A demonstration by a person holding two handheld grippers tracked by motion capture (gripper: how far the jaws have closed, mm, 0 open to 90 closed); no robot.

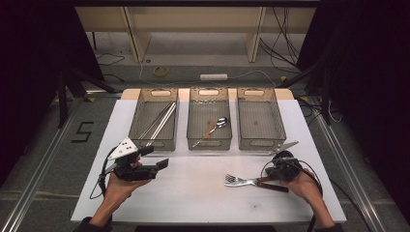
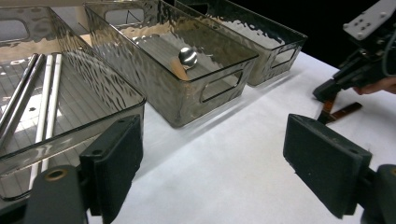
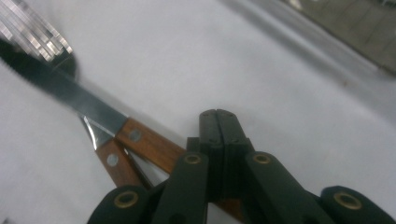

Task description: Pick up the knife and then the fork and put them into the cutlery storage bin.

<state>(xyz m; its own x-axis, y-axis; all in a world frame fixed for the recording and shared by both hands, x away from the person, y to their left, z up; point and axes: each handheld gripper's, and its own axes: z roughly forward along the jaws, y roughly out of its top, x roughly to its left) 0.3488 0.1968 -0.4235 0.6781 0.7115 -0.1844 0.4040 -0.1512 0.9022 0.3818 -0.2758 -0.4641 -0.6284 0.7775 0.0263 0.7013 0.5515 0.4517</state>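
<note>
A fork and a knife, both with wooden handles, lie together on the white table top at the front right. My right gripper is right over their handles, jaws shut with nothing between the pads. In the right gripper view the shut tips rest above the knife handle, and the fork handle lies beside it. My left gripper hovers at the front left, open and empty. Its jaws point toward the bins.
Three clear grey bins stand in a row at the back: the left bin holds metal rods, the middle bin a spoon, the right bin nothing. White table top lies between the two hands.
</note>
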